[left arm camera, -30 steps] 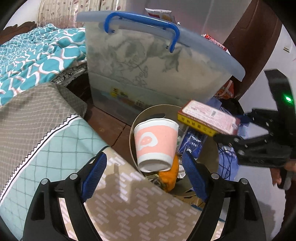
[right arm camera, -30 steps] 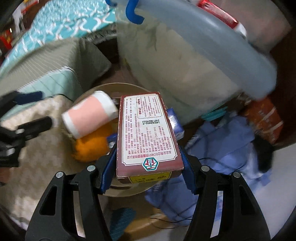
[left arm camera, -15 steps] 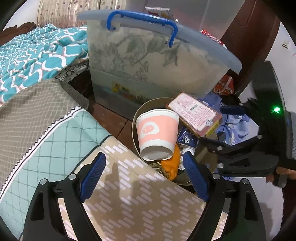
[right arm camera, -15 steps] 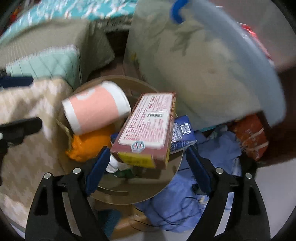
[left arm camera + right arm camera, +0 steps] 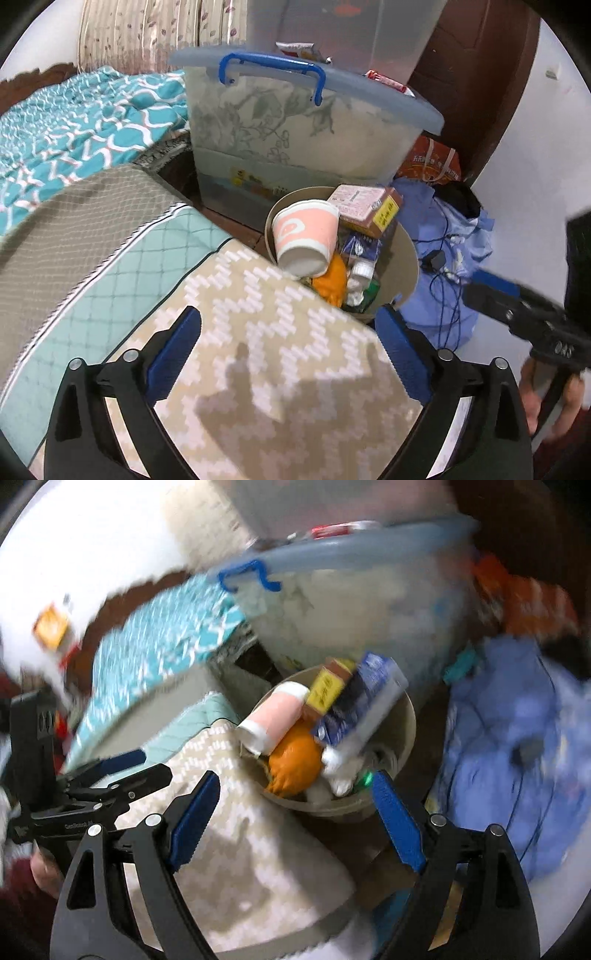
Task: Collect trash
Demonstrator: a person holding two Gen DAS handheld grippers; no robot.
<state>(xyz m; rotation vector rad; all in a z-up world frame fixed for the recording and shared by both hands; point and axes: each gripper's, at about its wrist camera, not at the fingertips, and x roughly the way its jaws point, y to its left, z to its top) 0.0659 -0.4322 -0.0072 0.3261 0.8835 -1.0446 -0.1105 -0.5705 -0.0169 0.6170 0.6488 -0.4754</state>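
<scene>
Left wrist: one bin (image 5: pixel 404 258), one cup (image 5: pixel 304 236), one box (image 5: pixel 369 210)

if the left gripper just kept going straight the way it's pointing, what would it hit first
Probably the patterned beige cushion lying right under and between the open fingers of the left gripper. Past its edge sits the trash bin, with the pink paper cup on top. Depth is hard to judge.
</scene>
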